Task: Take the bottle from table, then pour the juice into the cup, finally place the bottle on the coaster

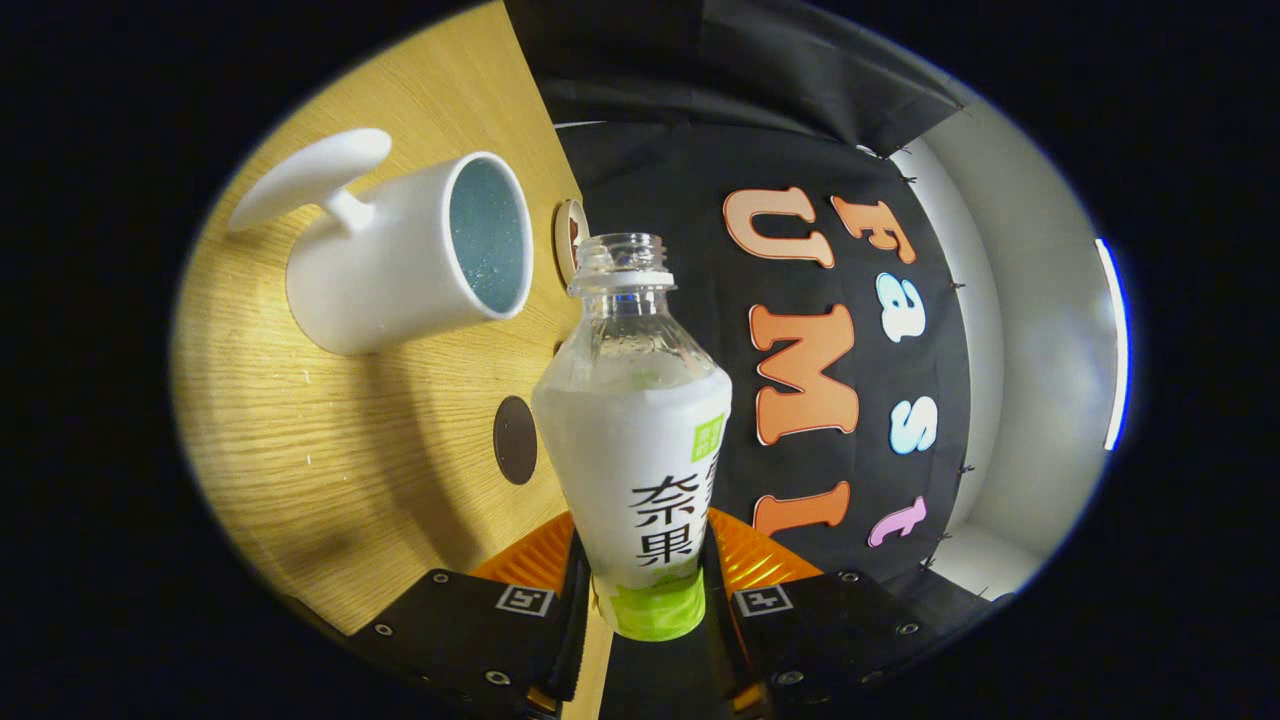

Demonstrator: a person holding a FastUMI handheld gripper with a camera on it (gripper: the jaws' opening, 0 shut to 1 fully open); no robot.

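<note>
Tongs (645, 600) clamp the lower part of a clear plastic bottle with a white-and-green label (640, 470), both fingers pressing its sides. The uncapped bottle points ahead along the fingers, its open neck near the rim of a white ceramic cup with a handle (400, 265) on the light wooden desk (300, 440). A dark round coaster (515, 440) lies on the desk beside the bottle, nearer the fingers than the cup.

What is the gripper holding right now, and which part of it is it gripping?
The gripper is shut on the bottle, its two fingers pressing on opposite sides of the lower body, near the base.
</note>
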